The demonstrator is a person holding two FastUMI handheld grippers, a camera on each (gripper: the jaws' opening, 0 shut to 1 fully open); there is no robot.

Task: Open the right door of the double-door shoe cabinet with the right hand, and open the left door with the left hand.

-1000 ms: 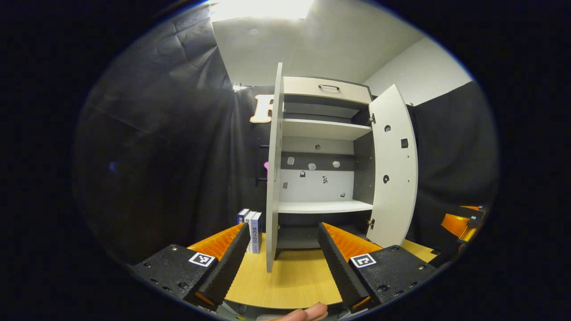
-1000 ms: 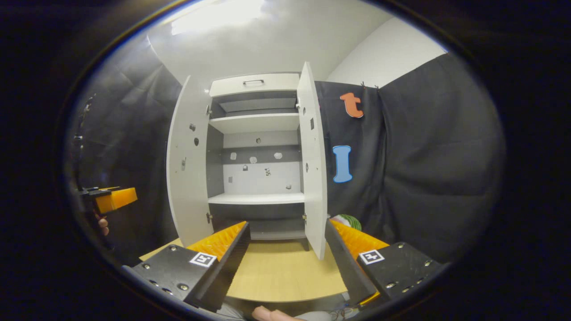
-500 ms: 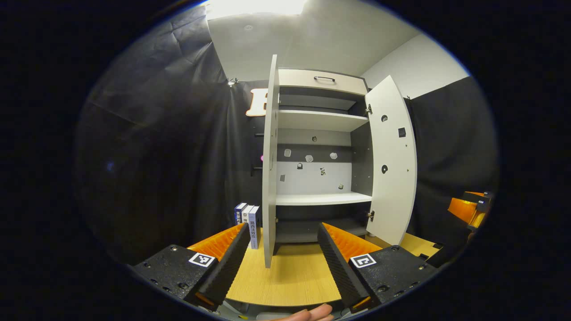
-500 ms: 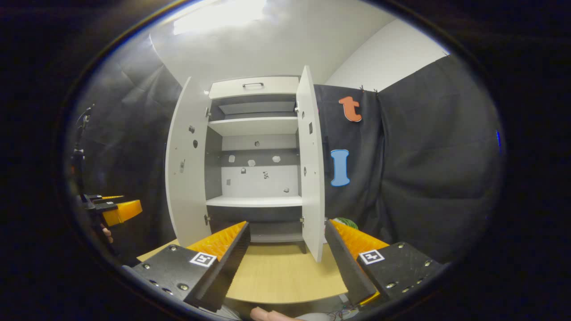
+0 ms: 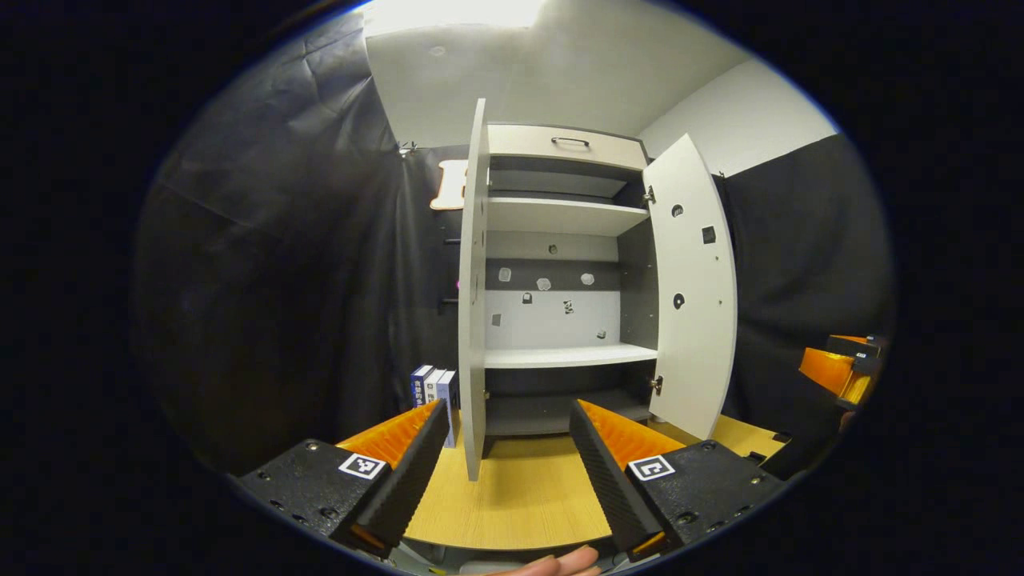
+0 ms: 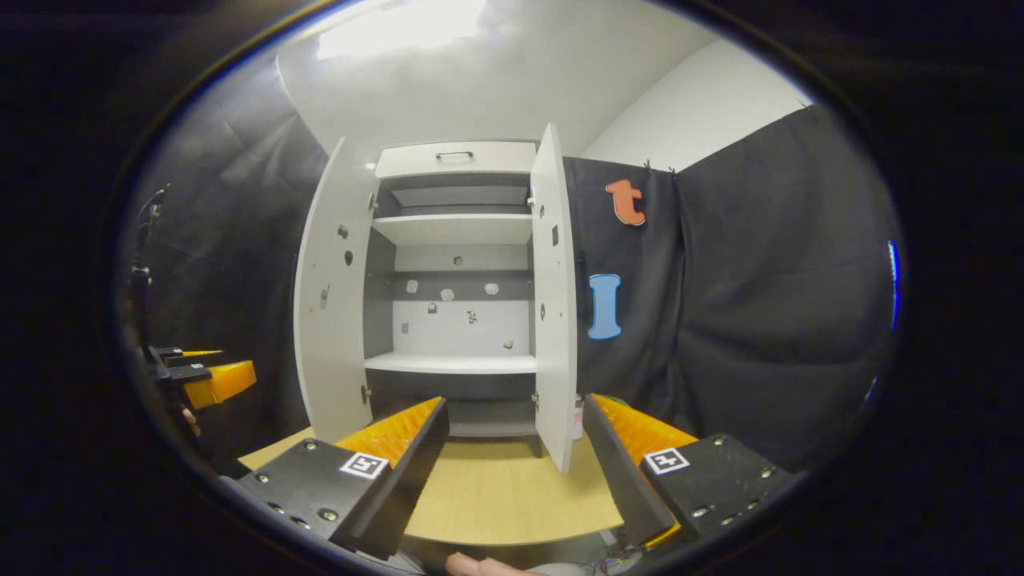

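Both doors wide — tools apart

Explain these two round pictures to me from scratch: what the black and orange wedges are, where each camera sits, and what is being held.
No robot is at work here. A person holds a two-finger gripper in each hand, and a fisheye camera rides on each one, looking forward along its fingers. The wedges at the bottom of each picture are those fingers.

In the left gripper view, the left gripper has its fingers spread apart with nothing between them. In the right gripper view, the right gripper is the same: open and empty. The orange piece at the edge of each picture is the other gripper, farther off.

Ahead stands a white shoe cabinet on a wooden table. Its left door and right door are both swung open, showing bare shelves. A few books stand beside the cabinet on the left.
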